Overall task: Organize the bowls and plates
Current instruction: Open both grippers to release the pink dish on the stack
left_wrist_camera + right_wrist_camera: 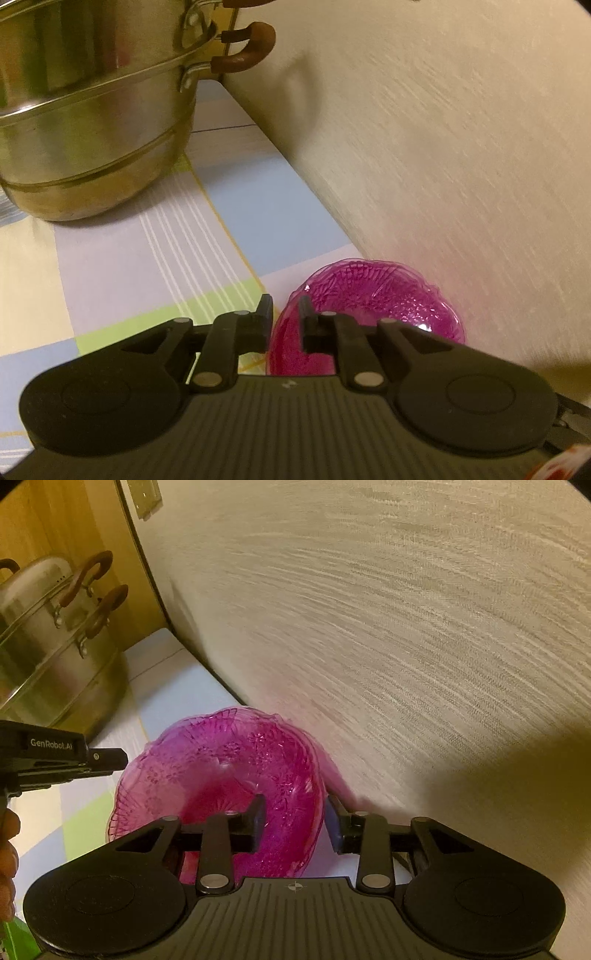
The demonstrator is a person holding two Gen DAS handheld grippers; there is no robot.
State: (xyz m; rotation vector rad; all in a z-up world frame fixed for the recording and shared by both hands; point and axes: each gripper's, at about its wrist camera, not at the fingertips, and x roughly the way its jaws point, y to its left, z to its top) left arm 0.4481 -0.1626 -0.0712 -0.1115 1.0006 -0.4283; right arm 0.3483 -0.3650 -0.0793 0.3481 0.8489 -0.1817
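L to R, as we see it: steel steamer pot (92,122) on bench (110,266); left hand-held gripper (285,314) pinching pink glass bowl (229,775) rim by wall (406,627); right hand-held gripper (295,821) parted, astride rim, not pressing. Bowl looks placed; other dishes unseen.

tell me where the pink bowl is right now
The pink bowl sits on the checked tablecloth close against the wall, low in both wrist views, with the steel pot further back to its left.

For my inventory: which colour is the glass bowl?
Translucent magenta pink bowl, clearest in the right wrist view.
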